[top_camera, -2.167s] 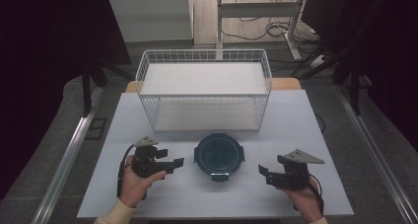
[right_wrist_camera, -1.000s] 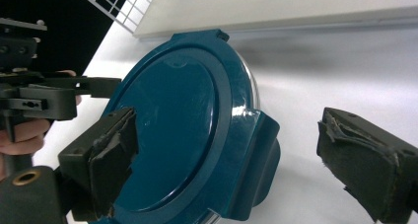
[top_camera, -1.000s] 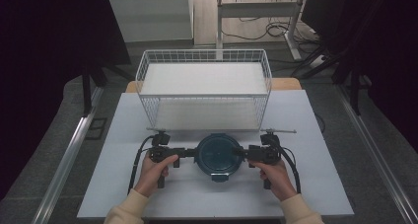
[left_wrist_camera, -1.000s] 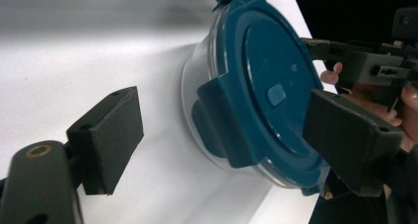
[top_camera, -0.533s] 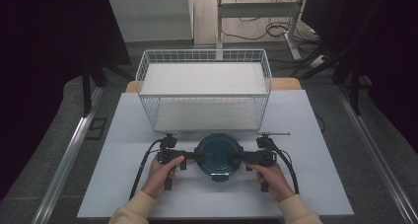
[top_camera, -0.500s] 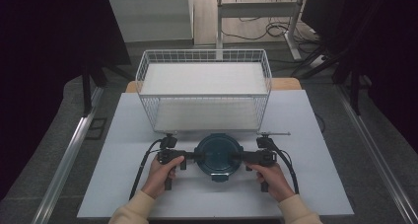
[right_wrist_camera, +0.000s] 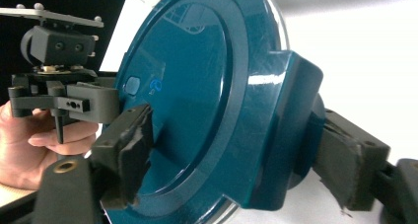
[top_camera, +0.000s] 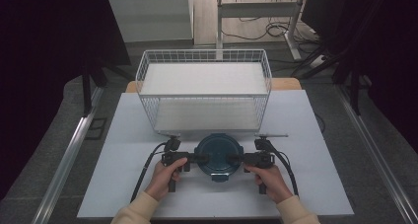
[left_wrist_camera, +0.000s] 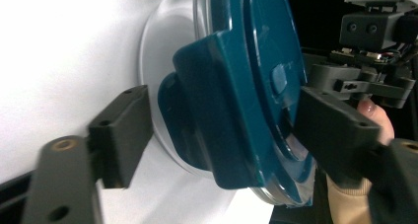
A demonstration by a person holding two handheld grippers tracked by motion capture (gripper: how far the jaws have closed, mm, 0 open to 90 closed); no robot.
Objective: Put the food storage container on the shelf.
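Both claws have just been closing on the lidded container [top_camera: 217, 156]: right claw [top_camera: 235, 158] clenched on its latch, left claw [top_camera: 201, 158] not yet gripping. Uneven squeezing could tip it.

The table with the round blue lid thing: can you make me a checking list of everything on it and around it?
Surface: white table, bare around the work.
Job's things: clear container with teal lid, flat, in front of the wire basket.
Clutter: nothing seen.
Grippers: left gripper and right gripper straddle opposite lid latches; both have just been closing; right pads touch, left lower pad stands off.
Cables: one black cable trails from each gripper.
Surroundings: dark curtains, floor wires behind.
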